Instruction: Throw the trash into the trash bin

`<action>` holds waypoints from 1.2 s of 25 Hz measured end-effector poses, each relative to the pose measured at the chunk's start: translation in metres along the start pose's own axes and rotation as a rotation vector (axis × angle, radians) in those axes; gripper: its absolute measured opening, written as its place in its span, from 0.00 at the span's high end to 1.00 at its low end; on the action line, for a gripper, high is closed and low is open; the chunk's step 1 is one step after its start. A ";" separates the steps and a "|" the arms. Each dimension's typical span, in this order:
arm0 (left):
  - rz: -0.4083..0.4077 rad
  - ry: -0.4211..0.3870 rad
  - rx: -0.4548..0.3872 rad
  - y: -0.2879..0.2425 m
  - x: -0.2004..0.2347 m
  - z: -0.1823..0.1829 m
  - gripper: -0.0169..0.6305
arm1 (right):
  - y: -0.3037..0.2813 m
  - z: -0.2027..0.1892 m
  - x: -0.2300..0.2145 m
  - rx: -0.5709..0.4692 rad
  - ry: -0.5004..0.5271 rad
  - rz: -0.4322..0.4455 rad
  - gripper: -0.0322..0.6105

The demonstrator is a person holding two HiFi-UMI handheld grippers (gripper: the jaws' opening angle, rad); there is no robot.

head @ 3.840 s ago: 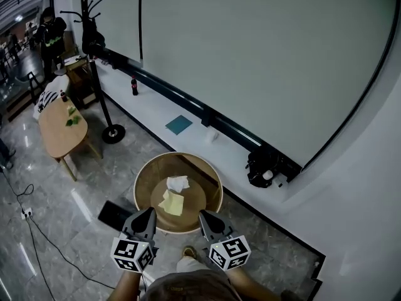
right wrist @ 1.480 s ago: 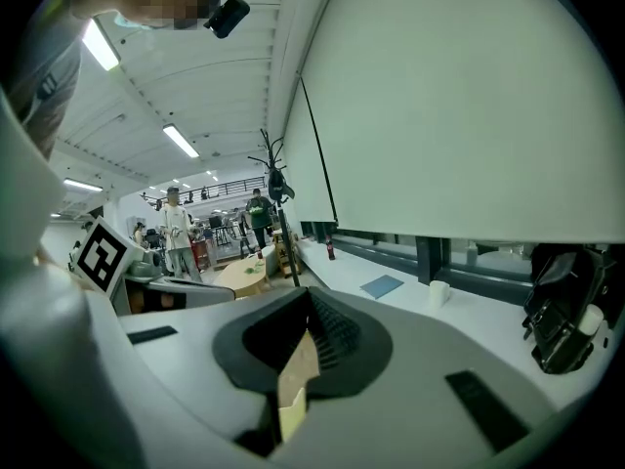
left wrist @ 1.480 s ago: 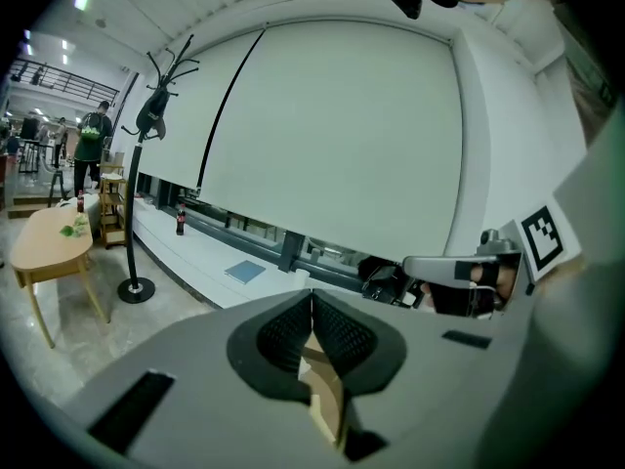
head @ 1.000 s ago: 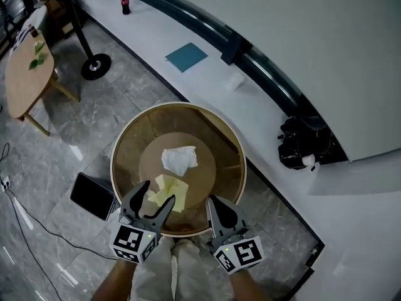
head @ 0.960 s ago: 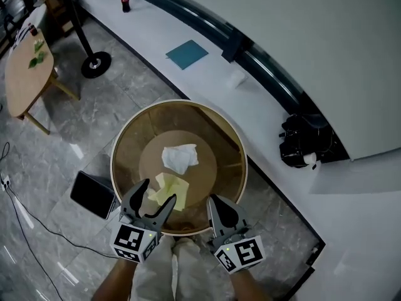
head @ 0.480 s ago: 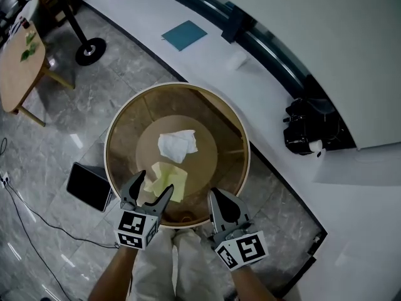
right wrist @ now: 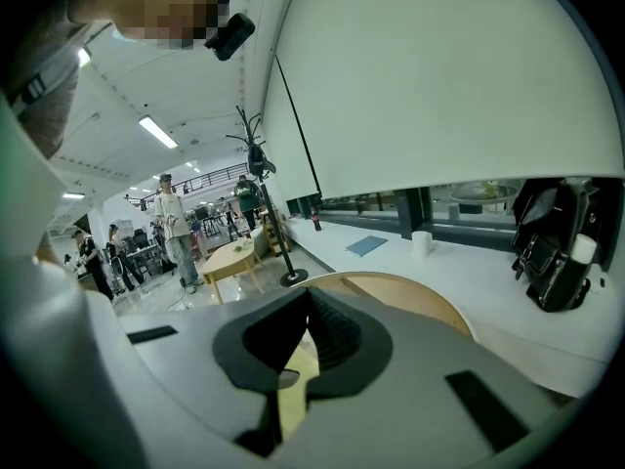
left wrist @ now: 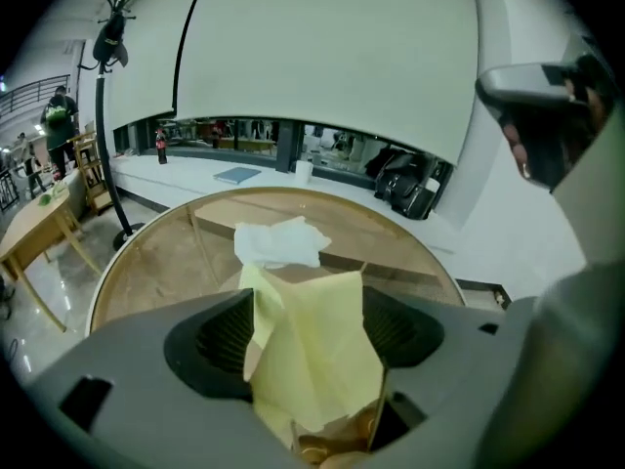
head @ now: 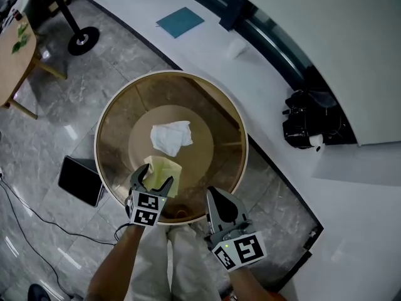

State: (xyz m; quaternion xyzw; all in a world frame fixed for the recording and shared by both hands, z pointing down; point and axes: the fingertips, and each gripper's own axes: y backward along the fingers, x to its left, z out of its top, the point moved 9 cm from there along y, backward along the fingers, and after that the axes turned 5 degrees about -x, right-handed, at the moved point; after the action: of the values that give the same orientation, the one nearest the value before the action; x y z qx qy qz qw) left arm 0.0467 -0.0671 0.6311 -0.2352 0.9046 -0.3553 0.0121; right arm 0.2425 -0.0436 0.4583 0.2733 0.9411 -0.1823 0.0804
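Note:
A sheet of yellow paper (head: 166,167) and a crumpled white tissue (head: 170,137) lie on a round brown table with a pale rim (head: 241,130). My left gripper (head: 152,179) is low over the near part of the table. Its jaws have just been opening and now stand wide. In the left gripper view the yellow paper (left wrist: 312,360) stands up between the two pads of the left gripper (left wrist: 308,330), with the tissue (left wrist: 278,242) just beyond. My right gripper (head: 216,196) hangs at the table's near rim. Its fingers meet, and nothing is between them in the right gripper view (right wrist: 308,296).
A black bag (head: 307,124) sits on the white ledge at the right, with a teal book (head: 180,22) and a white cup (head: 235,47) further along. A flat black slab (head: 80,179) lies on the floor left of the table. A coat stand base (head: 83,41) stands at the far left.
My left gripper has dropped towards the table and reached forward over the yellow paper, with its jaws spread wider. The right gripper has sunk a little.

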 end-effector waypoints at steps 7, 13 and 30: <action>0.033 0.025 0.022 -0.005 0.005 -0.010 0.52 | -0.001 -0.005 -0.003 0.021 -0.007 0.003 0.92; 0.074 0.046 -0.004 0.005 0.012 -0.001 0.86 | -0.006 -0.007 0.000 0.026 -0.012 0.015 0.92; 0.070 0.178 -0.149 0.067 0.031 0.024 0.94 | -0.034 -0.001 0.031 0.060 0.035 0.129 0.92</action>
State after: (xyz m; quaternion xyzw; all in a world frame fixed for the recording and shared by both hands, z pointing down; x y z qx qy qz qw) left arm -0.0037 -0.0535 0.5741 -0.1711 0.9337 -0.3058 -0.0736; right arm 0.1985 -0.0547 0.4619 0.3386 0.9169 -0.2002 0.0674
